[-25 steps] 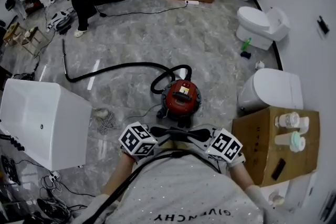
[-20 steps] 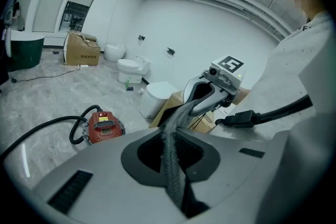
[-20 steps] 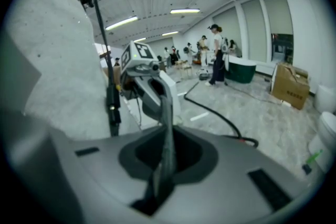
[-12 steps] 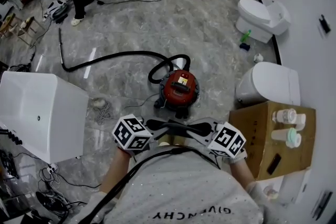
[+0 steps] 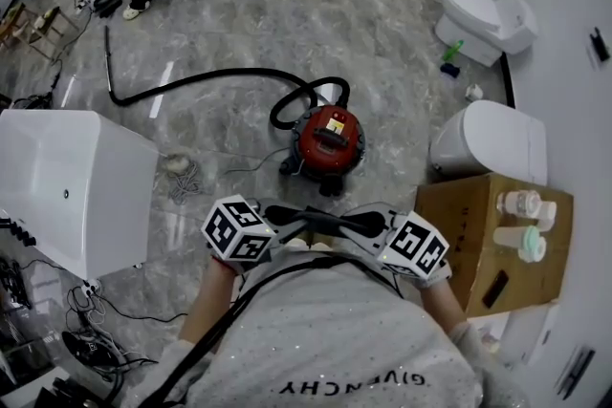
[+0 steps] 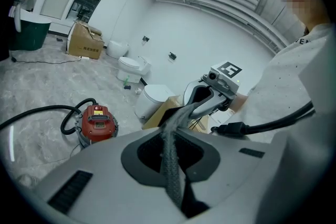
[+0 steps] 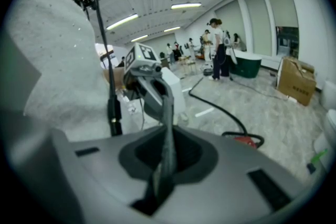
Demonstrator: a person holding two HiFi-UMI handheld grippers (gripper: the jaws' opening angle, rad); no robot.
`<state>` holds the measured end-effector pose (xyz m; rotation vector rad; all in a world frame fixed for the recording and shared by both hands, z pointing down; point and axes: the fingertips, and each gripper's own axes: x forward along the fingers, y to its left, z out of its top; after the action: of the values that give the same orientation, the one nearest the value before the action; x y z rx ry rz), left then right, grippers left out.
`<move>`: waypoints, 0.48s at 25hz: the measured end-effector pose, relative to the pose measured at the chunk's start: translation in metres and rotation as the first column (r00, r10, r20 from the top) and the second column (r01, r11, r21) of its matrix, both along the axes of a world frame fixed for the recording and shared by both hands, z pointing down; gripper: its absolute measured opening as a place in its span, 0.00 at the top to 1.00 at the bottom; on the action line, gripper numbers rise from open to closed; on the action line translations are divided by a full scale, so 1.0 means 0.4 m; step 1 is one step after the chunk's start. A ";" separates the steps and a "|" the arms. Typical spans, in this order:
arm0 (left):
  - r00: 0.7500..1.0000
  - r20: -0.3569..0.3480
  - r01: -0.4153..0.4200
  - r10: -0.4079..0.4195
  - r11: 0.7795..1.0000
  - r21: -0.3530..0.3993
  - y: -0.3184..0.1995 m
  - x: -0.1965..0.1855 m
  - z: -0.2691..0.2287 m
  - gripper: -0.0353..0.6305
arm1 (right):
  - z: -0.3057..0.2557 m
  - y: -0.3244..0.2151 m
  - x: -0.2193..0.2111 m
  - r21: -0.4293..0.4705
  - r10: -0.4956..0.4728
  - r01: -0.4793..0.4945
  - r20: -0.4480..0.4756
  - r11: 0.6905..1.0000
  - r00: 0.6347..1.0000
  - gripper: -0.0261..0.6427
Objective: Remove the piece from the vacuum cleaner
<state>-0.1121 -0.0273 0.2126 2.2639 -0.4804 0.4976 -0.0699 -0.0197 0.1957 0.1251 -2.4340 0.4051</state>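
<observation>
The red, round, glossy plastic vacuum cleaner [image 5: 330,140] stands mid-floor on the veined grey marble floor [image 5: 239,24], its smooth black hose [image 5: 191,96] looping off toward the left edge. The left tongs [image 5: 304,219] and right tongs [image 5: 337,223] are closed on nothing, tips meeting at the person's chest. The left gripper view shows the canister's whole top, the right only a red sliver.

A vacuum cleaner [image 5: 329,140] stands left of a toilet [image 5: 490,144].
</observation>
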 end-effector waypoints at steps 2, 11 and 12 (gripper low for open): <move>1.000 -0.002 -0.002 0.002 1.000 -0.005 0.006 -0.003 0.003 0.89 | 0.003 0.005 -0.003 -0.004 -0.003 0.004 0.002 1.000 1.000 0.90; 1.000 -0.012 -0.004 0.004 1.000 -0.018 0.008 -0.001 0.011 0.89 | 0.009 0.014 -0.003 -0.015 0.000 0.000 -0.015 1.000 1.000 0.90; 1.000 -0.014 -0.001 0.001 1.000 -0.019 0.007 0.000 0.010 0.89 | 0.008 0.015 -0.002 -0.016 0.000 0.000 -0.016 1.000 1.000 0.90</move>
<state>-0.1119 -0.0245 0.2166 2.2479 -0.4655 0.4840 -0.0707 -0.0139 0.1989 0.1212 -2.4150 0.4216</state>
